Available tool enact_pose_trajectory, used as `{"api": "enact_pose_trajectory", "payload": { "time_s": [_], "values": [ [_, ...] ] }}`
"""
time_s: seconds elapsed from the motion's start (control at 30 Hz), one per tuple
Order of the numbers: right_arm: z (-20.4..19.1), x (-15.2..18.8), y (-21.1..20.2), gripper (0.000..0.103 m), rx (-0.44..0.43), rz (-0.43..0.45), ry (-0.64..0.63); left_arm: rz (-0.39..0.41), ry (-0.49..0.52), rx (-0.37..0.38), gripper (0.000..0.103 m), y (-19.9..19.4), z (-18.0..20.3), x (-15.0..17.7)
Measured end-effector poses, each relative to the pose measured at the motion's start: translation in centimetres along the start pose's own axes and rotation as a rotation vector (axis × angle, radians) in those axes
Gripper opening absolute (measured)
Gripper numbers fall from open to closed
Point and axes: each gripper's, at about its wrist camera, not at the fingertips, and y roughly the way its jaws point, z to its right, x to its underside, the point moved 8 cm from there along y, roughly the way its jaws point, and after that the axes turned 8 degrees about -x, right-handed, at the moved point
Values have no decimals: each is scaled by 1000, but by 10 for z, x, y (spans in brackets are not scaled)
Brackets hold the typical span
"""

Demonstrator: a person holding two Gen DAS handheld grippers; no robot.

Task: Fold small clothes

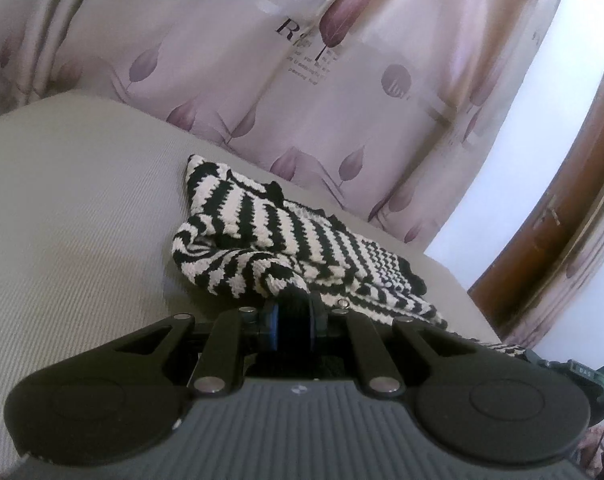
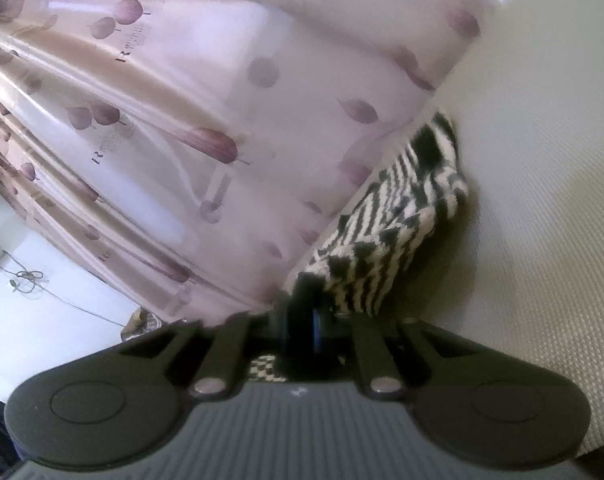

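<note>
Left hand-held gripper [image 1: 291, 312] was found closed tight on a bunched edge of the black-and-white striped knit garment [image 1: 285, 240], which was spread just ahead of it on a grey ribbed surface [image 1: 81, 208]. Right hand-held gripper [image 2: 306, 320] was likewise found clamped on the garment's other edge, the cloth draped ahead and to its right. A leaf-printed curtain [image 1: 342, 80] was noted beyond.

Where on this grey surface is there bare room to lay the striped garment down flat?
In the left wrist view, the grey surface lies bare between the striped garment and the near edge. In the right wrist view, bare surface spreads right of the garment. It is crowded along the curtain, where the garment bunches, pinched by the left gripper and right gripper.
</note>
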Motion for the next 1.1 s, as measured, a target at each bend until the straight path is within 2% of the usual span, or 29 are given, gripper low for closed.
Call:
{"api": "enact_pose_trajectory", "payload": {
  "time_s": [0.33, 0.67, 1.1],
  "values": [
    [-8, -19, 10, 11, -24, 11, -19, 42, 62, -22, 13, 10, 17, -22],
    [-15, -55, 28, 11, -30, 49, -39, 83, 118, -52, 13, 27, 32, -50],
    [-21, -93, 54, 12, -34, 83, -62, 117, 115, -68, 13, 45, 34, -78]
  ]
}}
